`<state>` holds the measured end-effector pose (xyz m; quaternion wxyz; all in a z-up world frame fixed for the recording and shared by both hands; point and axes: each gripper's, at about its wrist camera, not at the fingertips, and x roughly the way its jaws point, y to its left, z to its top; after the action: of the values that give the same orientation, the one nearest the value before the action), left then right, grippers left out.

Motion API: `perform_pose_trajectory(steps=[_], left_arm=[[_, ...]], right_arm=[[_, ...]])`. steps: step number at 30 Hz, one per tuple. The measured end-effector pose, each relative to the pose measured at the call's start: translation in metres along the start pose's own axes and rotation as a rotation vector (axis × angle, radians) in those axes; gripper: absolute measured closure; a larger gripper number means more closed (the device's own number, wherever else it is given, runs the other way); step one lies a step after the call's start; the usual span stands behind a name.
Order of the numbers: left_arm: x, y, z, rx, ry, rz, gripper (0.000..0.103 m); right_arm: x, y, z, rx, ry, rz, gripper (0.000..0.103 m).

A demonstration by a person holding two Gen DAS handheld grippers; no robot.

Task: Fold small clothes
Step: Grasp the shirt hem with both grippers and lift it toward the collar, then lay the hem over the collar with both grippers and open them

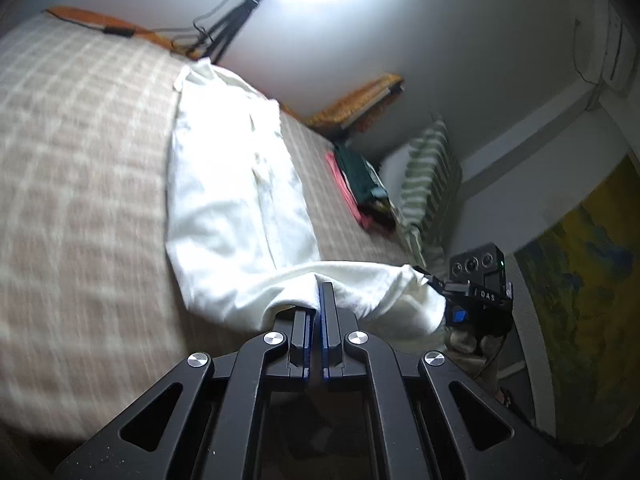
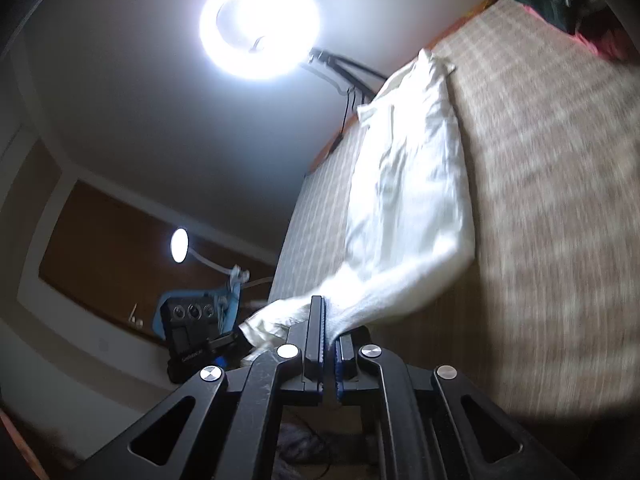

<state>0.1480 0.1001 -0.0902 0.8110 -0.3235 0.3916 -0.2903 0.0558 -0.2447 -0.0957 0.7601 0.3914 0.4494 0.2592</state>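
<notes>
We saw the left gripper (image 1: 318, 304) with its jaws pressed together on the near hem of the white garment (image 1: 236, 184), the cloth pinched between the blue pads and draped over the fingertips. The right gripper (image 2: 324, 320) was clamped the same way on the same near edge, further along it, so the hem hung between the two as a raised band while the rest of the garment lay stretched lengthwise on the checked bedcover (image 1: 80, 160). Bare cover spread wide to each outer side of the cloth. At the far edge of the bed stood a ring light (image 2: 260, 24) on a black stand, and toward one end lay a pile of folded clothes (image 1: 360, 184) beside a green striped pillow (image 1: 428, 176).
</notes>
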Motion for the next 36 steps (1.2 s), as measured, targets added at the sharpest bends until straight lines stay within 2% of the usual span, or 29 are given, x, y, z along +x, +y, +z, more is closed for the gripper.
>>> perform_pose_trajectory(steps=[6,13,20,24,26,27,28,30,31,32,34,36], left_arm=[[0.025,0.020,0.042,-0.015,-0.016,0.061,0.101],[0.060,0.044,0.075,-0.003,0.004,0.140,0.101],[0.086,0.067,0.090,-0.004,0.023,0.203,0.101],[0.090,0.072,0.097,-0.050,0.057,0.219,0.098],[0.087,0.070,0.102,-0.067,0.069,0.219,0.096],[0.085,0.068,0.104,-0.061,0.061,0.218,0.096],[0.081,0.065,0.106,-0.050,0.049,0.218,0.095],[0.074,0.058,0.110,-0.028,0.032,0.215,0.091],[0.070,0.053,0.111,-0.014,0.024,0.209,0.083],[0.066,0.050,0.113,0.001,0.009,0.219,0.068],[0.058,0.044,0.116,0.027,-0.040,0.240,0.051],[0.057,0.045,0.119,0.027,-0.041,0.245,0.050]], right_arm=[[0.031,-0.005,0.051,0.030,-0.032,-0.046,0.102],[0.076,-0.040,0.100,0.091,-0.025,-0.141,0.102],[0.109,-0.070,0.123,0.126,0.011,-0.217,0.102],[0.118,-0.075,0.133,0.122,0.047,-0.240,0.096],[0.118,-0.070,0.138,0.104,0.041,-0.242,0.075],[0.113,-0.065,0.140,0.081,0.017,-0.257,0.061],[0.107,-0.056,0.142,0.038,-0.009,-0.277,0.059],[0.099,-0.043,0.143,-0.022,-0.026,-0.290,0.059],[0.095,-0.036,0.142,-0.060,-0.035,-0.302,0.059],[0.092,-0.026,0.139,-0.107,-0.041,-0.322,0.059],[0.089,-0.005,0.130,-0.220,-0.042,-0.366,0.060],[0.089,0.010,0.120,-0.321,-0.037,-0.402,0.060]])
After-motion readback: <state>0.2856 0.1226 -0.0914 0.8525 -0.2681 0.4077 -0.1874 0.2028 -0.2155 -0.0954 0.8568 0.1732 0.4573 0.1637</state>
